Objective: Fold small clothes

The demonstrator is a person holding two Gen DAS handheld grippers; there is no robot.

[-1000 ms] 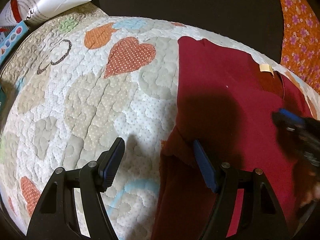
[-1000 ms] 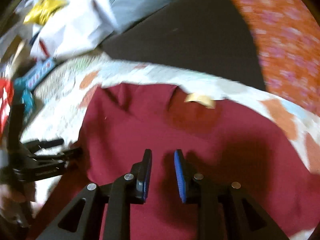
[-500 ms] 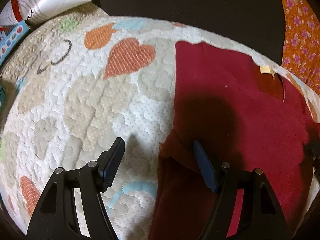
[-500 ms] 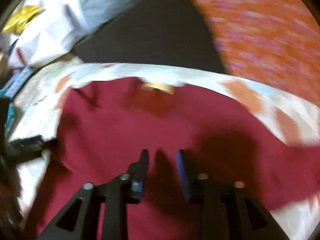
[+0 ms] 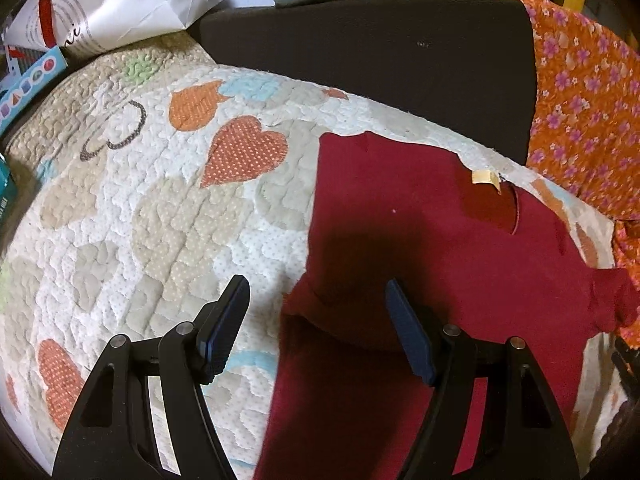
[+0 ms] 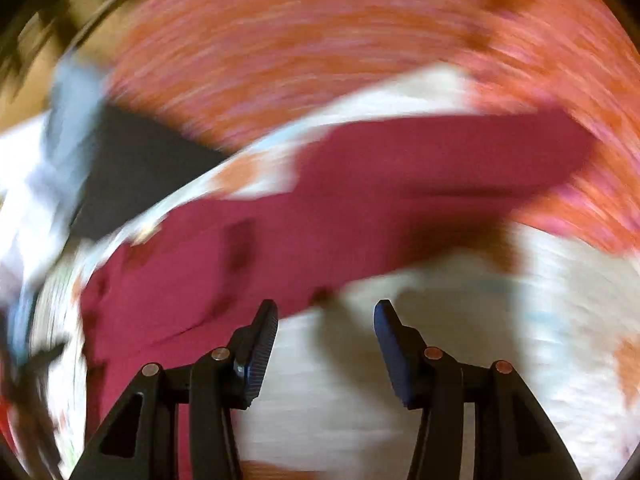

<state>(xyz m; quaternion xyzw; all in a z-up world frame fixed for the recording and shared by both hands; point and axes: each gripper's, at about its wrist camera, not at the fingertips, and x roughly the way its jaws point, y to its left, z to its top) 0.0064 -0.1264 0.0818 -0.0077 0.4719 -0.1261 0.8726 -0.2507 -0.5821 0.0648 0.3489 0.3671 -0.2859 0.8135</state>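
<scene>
A dark red small shirt [image 5: 440, 248] lies flat on a quilted heart-pattern cover [image 5: 160, 220], its neck label [image 5: 485, 178] at the far edge. Its left sleeve is folded in over the body. My left gripper [image 5: 316, 292] hovers open above that folded left edge, with nothing clamped. In the heavily blurred right wrist view, the shirt's right sleeve [image 6: 440, 152] stretches out toward orange fabric. My right gripper [image 6: 326, 312] stands open just past the shirt's lower edge, over the quilt [image 6: 440, 340], holding nothing.
A dark cushion [image 5: 380, 52] borders the quilt's far side. Orange floral fabric [image 5: 580, 100] lies at the right, under the sleeve tip. A white paper bag [image 5: 112, 4] and a colourful box [image 5: 28, 80] sit at the far left.
My right gripper swept from the shirt's middle to its right side, rolled, and its jaws widened; it left the left wrist view. My left gripper rose a little.
</scene>
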